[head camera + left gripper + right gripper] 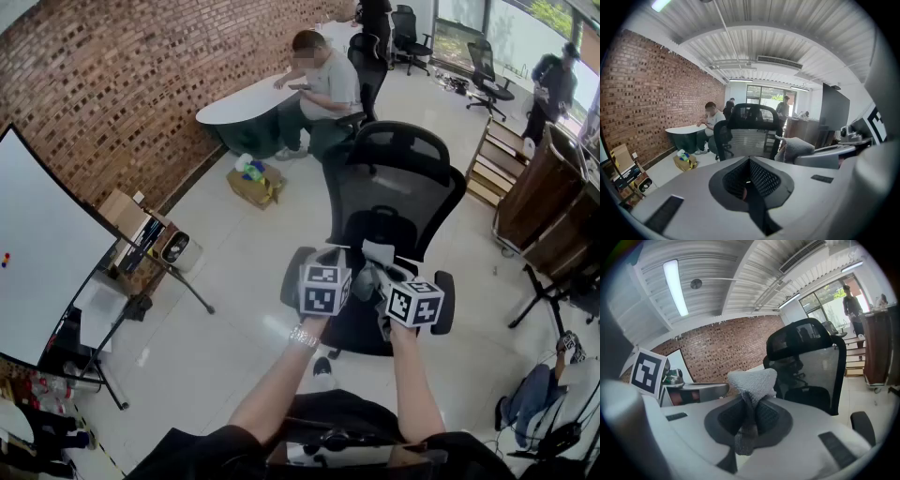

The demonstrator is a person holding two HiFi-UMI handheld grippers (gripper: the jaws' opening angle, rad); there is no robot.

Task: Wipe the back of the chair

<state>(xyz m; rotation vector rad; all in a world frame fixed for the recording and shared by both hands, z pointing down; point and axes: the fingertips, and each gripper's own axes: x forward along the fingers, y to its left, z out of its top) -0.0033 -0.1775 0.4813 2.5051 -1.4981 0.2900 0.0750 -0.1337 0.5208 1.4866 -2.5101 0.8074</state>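
Left gripper [749, 162] pressed together, nothing in it. Right gripper [749, 405] pinching the grey cloth [753, 382]. Beyond the seat, the chair's mesh back [394, 199] waits. Approach step, I'd say: next, press cloth flat against that mesh.

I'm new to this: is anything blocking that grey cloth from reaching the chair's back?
Nothing visible does. The cloth, pinched in the right gripper, faces the mesh backrest with only open air between.
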